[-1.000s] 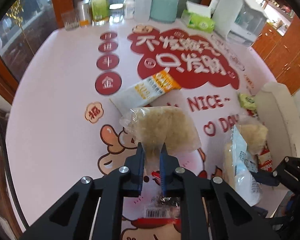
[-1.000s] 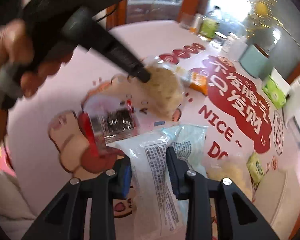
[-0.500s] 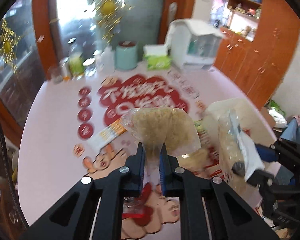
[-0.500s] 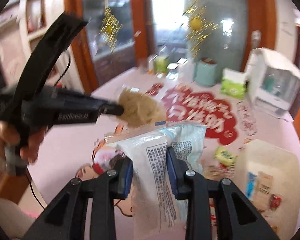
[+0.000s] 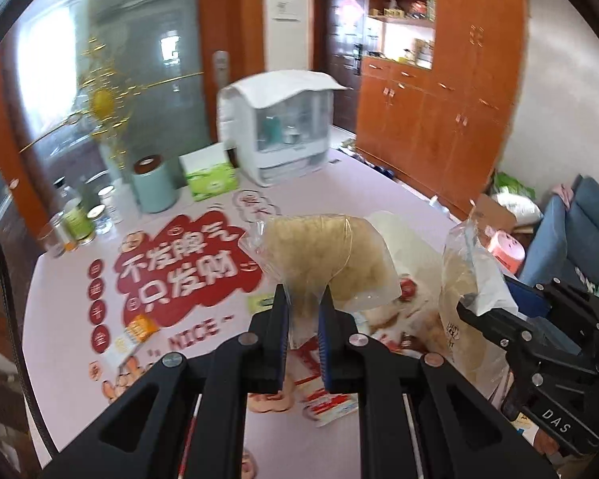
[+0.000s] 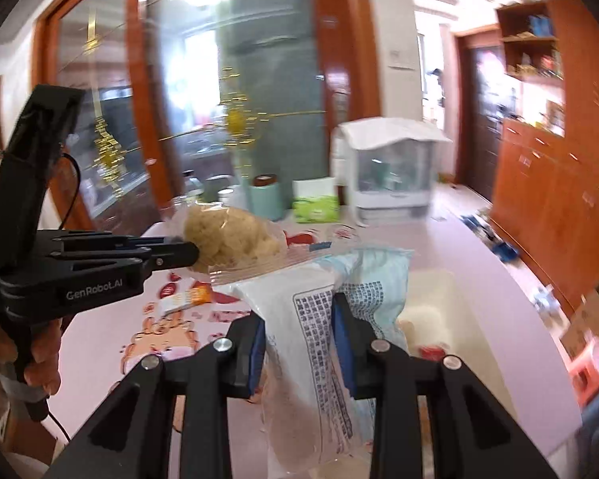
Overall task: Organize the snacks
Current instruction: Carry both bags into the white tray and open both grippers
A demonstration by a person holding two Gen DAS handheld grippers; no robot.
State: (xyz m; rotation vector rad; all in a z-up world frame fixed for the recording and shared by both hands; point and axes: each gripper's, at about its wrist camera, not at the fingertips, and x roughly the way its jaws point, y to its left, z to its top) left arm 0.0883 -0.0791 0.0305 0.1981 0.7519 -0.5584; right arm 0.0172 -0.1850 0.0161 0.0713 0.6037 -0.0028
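Pinching a clear snack bag point(image 5: 323, 267), the left gripper point(image 5: 302, 311) carries it.

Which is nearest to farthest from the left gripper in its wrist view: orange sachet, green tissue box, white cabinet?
From the left gripper:
1. Orange sachet, on the table at left.
2. Green tissue box, far side.
3. White cabinet, behind it, farthest.

Your left gripper point(image 5: 302, 311) pinches a clear bag of pale snacks point(image 5: 323, 259) above the pink table point(image 5: 60, 319). At right, your right gripper point(image 5: 487, 311) grips a second snack bag point(image 5: 465, 279) over a white bin point(image 5: 411, 239).
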